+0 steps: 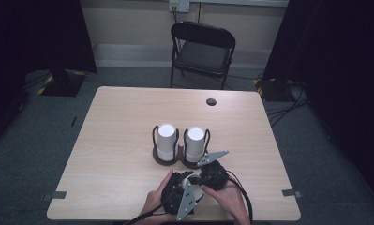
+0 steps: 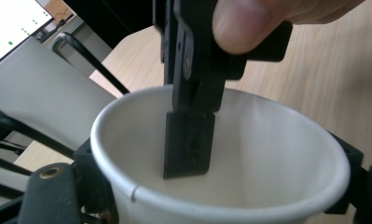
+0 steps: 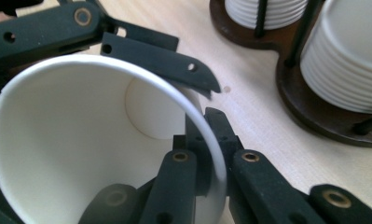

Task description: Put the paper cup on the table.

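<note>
A single white paper cup [image 2: 267,154] is held near the table's front edge between both grippers. My left gripper [image 1: 177,190] is shut around the cup's outside; its black fingers [image 3: 160,58] hug the wall. My right gripper [image 3: 204,135] is shut on the cup's rim, one jaw inside the cup [image 3: 58,140] and one outside. That inner jaw shows as the right gripper's finger [image 2: 188,140] reaching down into the cup. A hand holds each gripper, with the right gripper [image 1: 213,174] just right of the left.
Two stacks of white cups [image 1: 166,140] [image 1: 194,143] stand in a dark wooden holder [image 1: 168,160] at the middle of the table [image 1: 119,131], just beyond the grippers. A black folding chair [image 1: 201,51] stands behind the table. Cables lie on the floor at right.
</note>
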